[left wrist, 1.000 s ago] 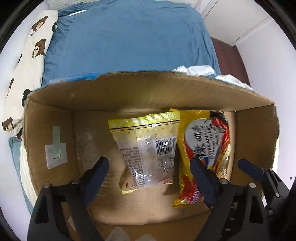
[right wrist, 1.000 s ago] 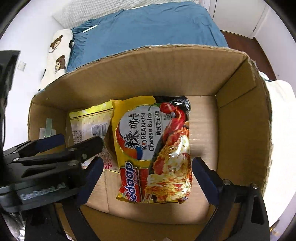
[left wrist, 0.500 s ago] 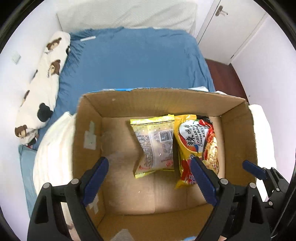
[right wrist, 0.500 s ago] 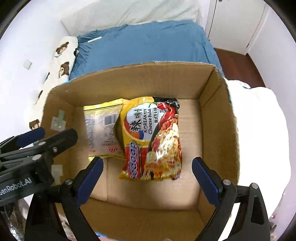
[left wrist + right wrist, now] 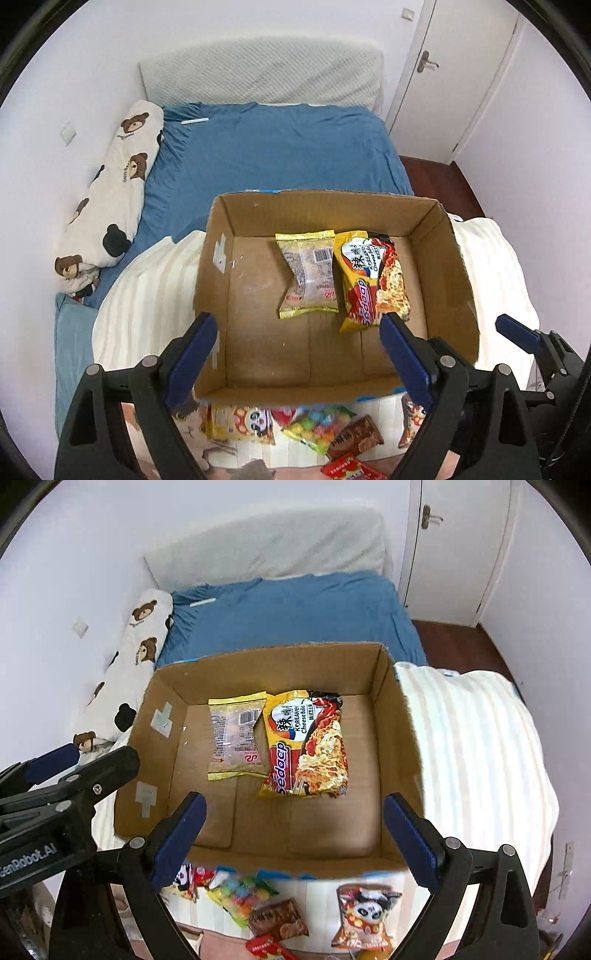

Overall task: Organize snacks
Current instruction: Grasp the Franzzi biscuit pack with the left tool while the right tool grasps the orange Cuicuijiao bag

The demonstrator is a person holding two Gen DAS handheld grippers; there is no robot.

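An open cardboard box (image 5: pixel 456 280) (image 5: pixel 397 738) stands on the bed. Inside lie a yellow clear-window snack bag (image 5: pixel 308 275) (image 5: pixel 236 740) and, to its right, a yellow-red Sedaap noodle pack (image 5: pixel 373 278) (image 5: pixel 306 744). My left gripper (image 5: pixel 301 347) is open and empty above the box's near side. My right gripper (image 5: pixel 293 825) is open and empty, also above the near side. Several loose snack packs lie in front of the box: a panda pack (image 5: pixel 365 914), a colourful candy bag (image 5: pixel 317 424) (image 5: pixel 242 893), a brown pack (image 5: pixel 354 437) (image 5: pixel 279 919).
The box rests on a white striped blanket (image 5: pixel 476 746) over a blue bed sheet (image 5: pixel 280 151). A bear-print pillow (image 5: pixel 110 184) lies along the left wall. A white door (image 5: pixel 458 74) is at the back right. The left gripper's body shows at left in the right wrist view (image 5: pixel 55 794).
Both grippers have pulled back and up out of the box, still open. The whole box, bed and loose snacks in front have come into view.
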